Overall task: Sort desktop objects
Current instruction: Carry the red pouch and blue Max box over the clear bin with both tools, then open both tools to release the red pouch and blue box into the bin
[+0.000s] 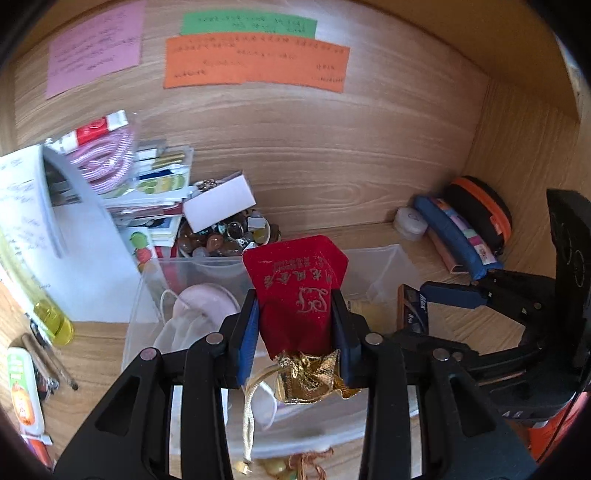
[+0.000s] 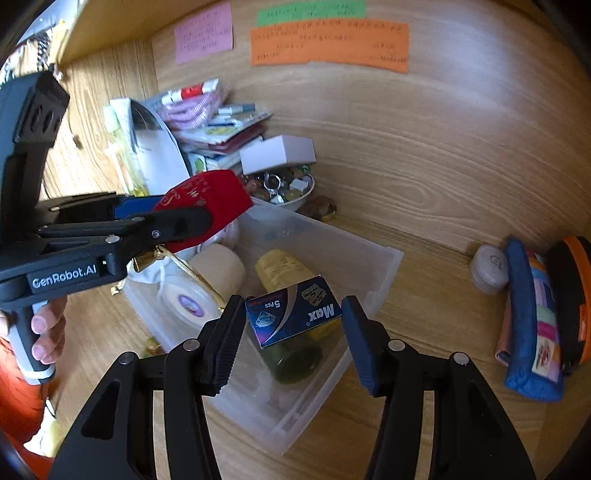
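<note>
A wood-grain tabletop (image 2: 424,295) runs back to a wooden back panel (image 1: 332,147) of the same grain, with a side wall closing the right corner. Three paper notes are stuck on the panel: a pink note (image 1: 96,51), a green note (image 1: 248,24) and, just below it, a long orange note (image 1: 256,62). At the left a heap of papers and packets (image 1: 147,181) leans against the panel, with a bowl of beads and stones (image 2: 284,188) and a white box (image 1: 219,206) beside it. In the right corner lie a small round white case (image 2: 489,267), a blue patchwork pouch (image 2: 532,317) and a black-and-orange case (image 1: 480,210).

In the middle stands a clear plastic bin (image 2: 384,266), holding tape rolls, a yellow-labelled bottle and a blue "Max" box (image 2: 295,314). The left gripper (image 1: 295,321) is clenched on a red velvet pouch (image 1: 295,291) with a gold-lined mouth, held above the bin. The right gripper (image 2: 293,332) hangs spread wide over the bin's near end, its fingers either side of the blue box but apart from it.
</note>
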The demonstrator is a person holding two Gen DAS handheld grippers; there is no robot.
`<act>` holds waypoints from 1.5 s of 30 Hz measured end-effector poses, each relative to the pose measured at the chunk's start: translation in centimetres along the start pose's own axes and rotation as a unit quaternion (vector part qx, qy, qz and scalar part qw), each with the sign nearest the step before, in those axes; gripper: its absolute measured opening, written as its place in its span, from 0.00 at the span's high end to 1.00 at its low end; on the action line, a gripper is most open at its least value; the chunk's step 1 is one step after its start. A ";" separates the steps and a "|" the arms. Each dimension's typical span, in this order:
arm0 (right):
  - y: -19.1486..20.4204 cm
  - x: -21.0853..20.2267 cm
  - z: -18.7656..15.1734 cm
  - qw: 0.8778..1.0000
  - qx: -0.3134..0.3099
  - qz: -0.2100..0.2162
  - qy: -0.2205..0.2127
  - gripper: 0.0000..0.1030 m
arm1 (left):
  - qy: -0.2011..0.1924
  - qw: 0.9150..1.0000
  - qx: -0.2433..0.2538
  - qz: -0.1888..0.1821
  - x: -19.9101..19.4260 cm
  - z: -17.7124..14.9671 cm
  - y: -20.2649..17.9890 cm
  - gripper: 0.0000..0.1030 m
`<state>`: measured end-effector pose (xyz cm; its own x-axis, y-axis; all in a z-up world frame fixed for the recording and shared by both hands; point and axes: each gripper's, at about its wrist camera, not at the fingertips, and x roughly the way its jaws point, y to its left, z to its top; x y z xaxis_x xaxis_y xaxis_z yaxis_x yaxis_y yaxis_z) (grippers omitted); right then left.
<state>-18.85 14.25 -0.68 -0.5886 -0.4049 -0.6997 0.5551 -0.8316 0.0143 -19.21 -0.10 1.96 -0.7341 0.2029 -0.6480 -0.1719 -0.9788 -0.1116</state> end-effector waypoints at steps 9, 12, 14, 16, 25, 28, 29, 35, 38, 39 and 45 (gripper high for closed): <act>-0.1 3.3 0.8 0.999 -0.025 -0.015 0.030 0.51 | 0.033 0.998 0.021 0.040 3.7 -0.4 0.1 0.65; -0.1 4.0 0.7 0.999 -0.030 -0.011 0.038 0.51 | 0.043 0.998 0.024 0.045 4.5 -0.7 0.3 0.65; 0.1 4.2 0.7 0.998 -0.036 -0.016 0.039 0.51 | 0.044 0.998 0.025 0.046 4.5 -0.8 0.4 0.64; 0.1 4.3 0.9 0.998 -0.039 -0.018 0.040 0.51 | 0.045 0.998 0.025 0.048 4.6 -0.9 0.5 0.63; 0.6 5.2 1.4 0.997 -0.054 -0.040 0.046 0.51 | 0.055 0.997 0.018 0.042 5.1 -1.0 0.8 0.57; 0.6 5.3 1.5 0.997 -0.051 -0.043 0.044 0.51 | 0.055 0.998 0.013 0.037 5.0 -1.0 0.9 0.55; 0.6 5.3 1.5 0.997 -0.053 -0.044 0.044 0.51 | 0.055 0.998 0.012 0.035 5.1 -1.0 0.8 0.54; 0.4 4.9 1.5 0.997 -0.049 -0.047 0.041 0.45 | 0.057 0.998 0.007 0.020 4.8 -1.0 0.9 0.49; 0.4 4.4 1.5 0.997 -0.048 -0.054 0.034 0.38 | 0.056 0.998 0.004 0.012 4.5 -1.0 0.9 0.49; 0.3 4.2 1.5 0.997 -0.048 -0.057 0.031 0.37 | 0.056 0.998 0.003 0.010 4.3 -1.0 0.9 0.49; -0.2 1.8 1.3 0.997 -0.033 -0.064 0.014 0.35 | 0.042 0.999 -0.014 -0.005 2.3 -0.5 1.2 0.44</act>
<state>-20.81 13.19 -0.97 -0.6410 -0.2844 -0.7129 0.5137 -0.8491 -0.1232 -20.81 -0.83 -0.07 -0.6741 0.2103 -0.7081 -0.1595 -0.9774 -0.1384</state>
